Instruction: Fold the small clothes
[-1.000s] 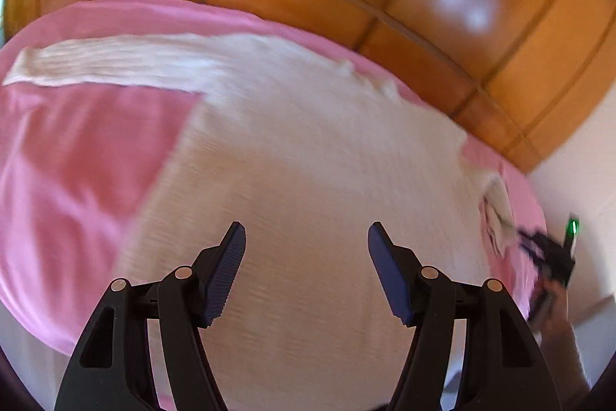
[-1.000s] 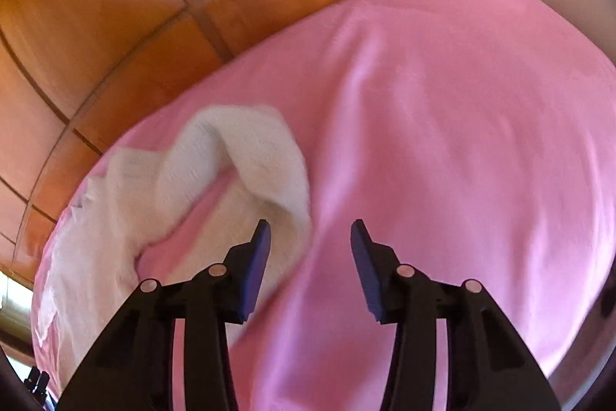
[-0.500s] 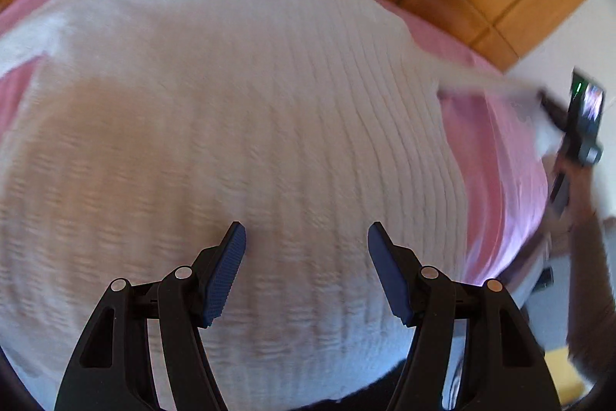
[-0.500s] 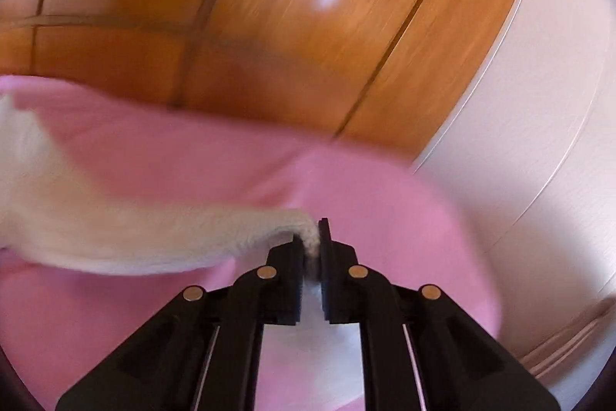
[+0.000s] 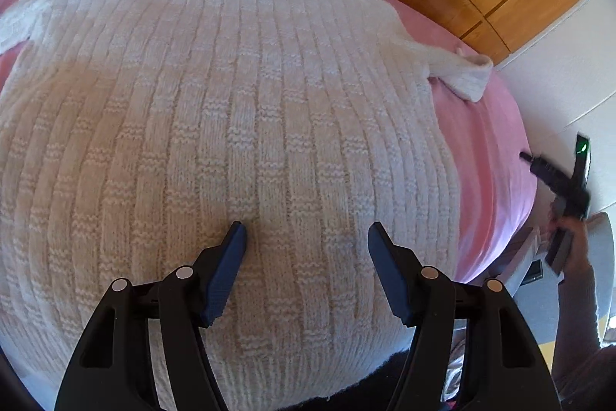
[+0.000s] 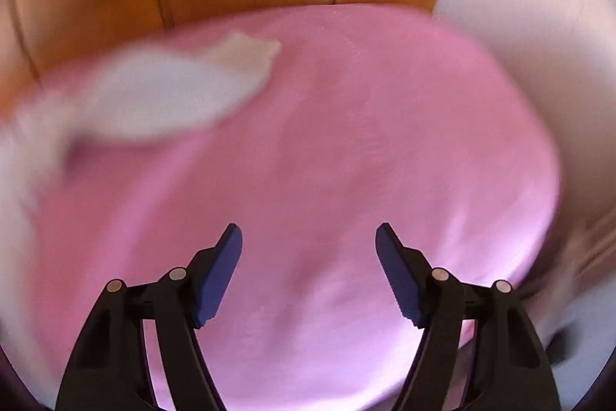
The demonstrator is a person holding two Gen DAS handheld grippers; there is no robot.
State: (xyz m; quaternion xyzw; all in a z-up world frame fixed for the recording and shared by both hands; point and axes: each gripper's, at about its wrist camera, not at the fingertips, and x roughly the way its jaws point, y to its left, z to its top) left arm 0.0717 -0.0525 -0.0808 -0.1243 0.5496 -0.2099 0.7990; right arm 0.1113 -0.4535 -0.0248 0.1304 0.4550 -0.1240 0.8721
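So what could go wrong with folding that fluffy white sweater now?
The sweater sleeve lies bunched near the edge of the pink bed cover, so it might slide off or fold crooked. The left tongs hang open over loose knit, which could snag. The right tongs are opening, empty.

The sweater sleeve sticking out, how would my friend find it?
Look at the pink bed cover below the wooden panels. A white knitted sweater lies spread across it. The sleeve pokes out from its side toward the white wall, its cuff doubled back, unlike the flat ribbed body.
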